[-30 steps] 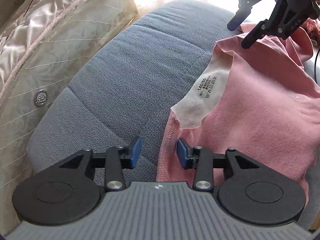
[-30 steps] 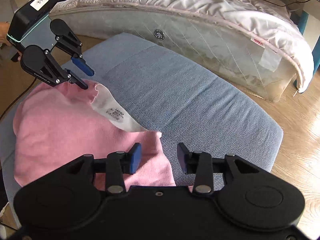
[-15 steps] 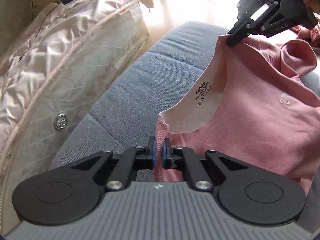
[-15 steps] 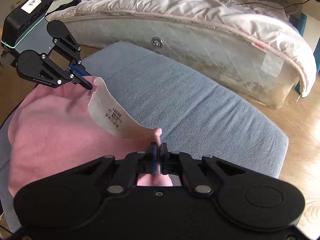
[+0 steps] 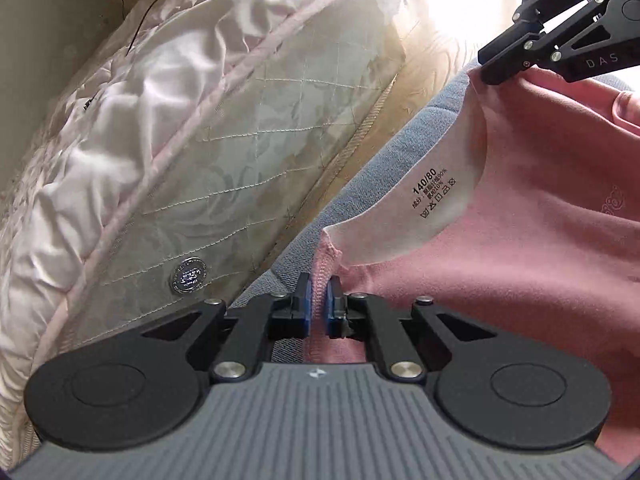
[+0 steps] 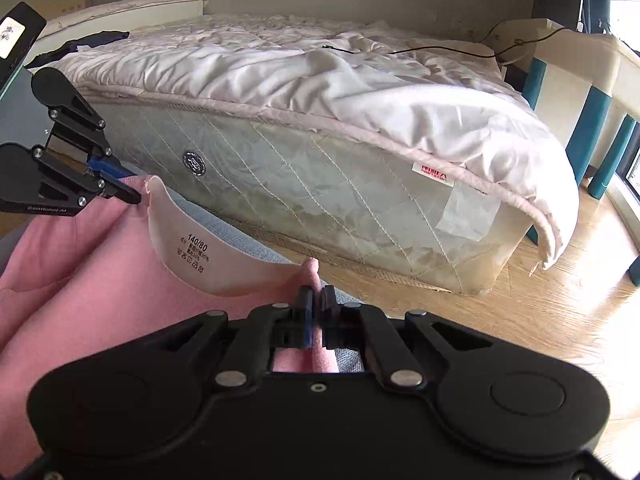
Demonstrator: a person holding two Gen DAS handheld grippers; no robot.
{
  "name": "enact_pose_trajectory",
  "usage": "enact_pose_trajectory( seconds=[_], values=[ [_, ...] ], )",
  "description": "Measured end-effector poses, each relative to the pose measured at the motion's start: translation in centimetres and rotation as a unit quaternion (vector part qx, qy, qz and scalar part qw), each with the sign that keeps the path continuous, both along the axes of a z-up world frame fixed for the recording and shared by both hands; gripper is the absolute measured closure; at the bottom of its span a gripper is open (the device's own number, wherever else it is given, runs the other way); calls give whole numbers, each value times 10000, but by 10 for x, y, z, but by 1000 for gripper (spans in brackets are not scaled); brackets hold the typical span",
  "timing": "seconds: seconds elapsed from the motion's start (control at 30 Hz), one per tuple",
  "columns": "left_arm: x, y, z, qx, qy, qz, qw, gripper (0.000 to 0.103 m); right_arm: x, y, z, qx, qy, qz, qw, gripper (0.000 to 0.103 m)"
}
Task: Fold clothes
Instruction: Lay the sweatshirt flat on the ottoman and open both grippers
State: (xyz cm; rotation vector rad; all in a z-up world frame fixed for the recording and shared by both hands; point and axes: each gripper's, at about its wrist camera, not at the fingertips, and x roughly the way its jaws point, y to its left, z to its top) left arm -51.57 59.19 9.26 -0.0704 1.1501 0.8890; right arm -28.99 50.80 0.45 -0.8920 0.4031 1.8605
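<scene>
Left gripper: pinching pink sweatshirt neckline edge
Right gripper: pinching the opposite neckline end
Mattress: just beside grey bench
Wooden floor: open at right

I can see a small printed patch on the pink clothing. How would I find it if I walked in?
Start at the mattress and look down to the pink top beside it. Inside its neckline, between the left gripper and right gripper pinching it, sits a cream lining patch, the only part bearing black print, "140/80" and laundry symbols.
</scene>
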Motion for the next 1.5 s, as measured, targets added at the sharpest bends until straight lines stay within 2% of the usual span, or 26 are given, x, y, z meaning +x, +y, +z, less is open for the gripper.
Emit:
enact_pose_trajectory(
  seconds=[0.03, 0.1, 0.17, 0.3, 0.4, 0.47, 0.53, 0.67, 0.73, 0.8, 0.87, 0.9, 0.93, 1.0, 1.07, 1.1, 1.23, 1.3, 1.5],
  values=[
    [0, -1, 0, 18, 15, 3, 10000, 93, 0, 2, -3, -57, 44, -51, 10000, 92],
    [-2, -7, 8, 81, 36, -47, 9999, 90, 4, 0, -1, -43, 185, -154, 9997, 75],
    [-7, -17, 21, 82, 5, -18, 10000, 89, 10, -10, 11, 34, 250, -104, 9996, 66],
    [-20, -53, 56, -66, -273, 57, 9996, 87, 19, -50, 49, 95, 378, 304, 9988, 62],
    [-27, -104, 77, -339, -476, -186, 9981, 81, 26, -93, 69, -164, 791, 601, 9949, 58],
    [-33, -153, 85, -743, -672, -537, 9935, 79, 29, -124, 76, -504, 1111, 765, 9896, 55],
    [-34, -189, 80, -1250, -785, -806, 9858, 79, 26, -150, 75, -855, 1215, 1016, 9837, 55],
    [-29, -245, 55, -2436, -1038, -923, 9599, 77, 7, -207, 60, -1226, 651, 1542, 9782, 54],
    [-29, -264, 42, -2907, -1201, -750, 9463, 72, -6, -227, 47, -1276, 232, 1807, 9749, 54],
    [-29, -267, 30, -3189, -1414, -498, 9359, 71, -16, -237, 36, -1438, 93, 1926, 9706, 52],
    [-32, -261, 21, -3411, -1737, -62, 9238, 65, -24, -241, 29, -1657, 271, 1957, 9662, 51],
    [-34, -257, 17, -3508, -1893, 134, 9170, 57, -28, -243, 26, -1798, 402, 1968, 9630, 50],
    [-35, -254, 13, -3599, -2044, 322, 9098, 56, -32, -245, 24, -1855, 463, 1978, 9614, 50],
    [-33, -250, 10, -3616, -2217, 425, 9046, 56, -41, -250, 19, -1889, 519, 2062, 9587, 49],
    [-27, -248, 9, -3537, -2225, 458, 9074, 56, -52, -255, 18, -1896, 338, 2243, 9553, 49],
    [-24, -247, 8, -3468, -2203, 579, 9099, 55, -53, -258, 19, -1875, 264, 2320, 9541, 49],
    [-21, -245, -2, -3308, -2195, 1245, 9093, 55, -49, -263, 27, -1798, 316, 2298, 9560, 45],
    [-24, -244, -6, -3431, -2360, 1557, 8957, 55, -46, -261, 25, -1866, 383, 2159, 9577, 45],
    [-35, -242, -12, -3413, -2988, 2395, 8584, 55, -42, -267, 25, -1898, 381, 2148, 9573, 44]
  ],
)
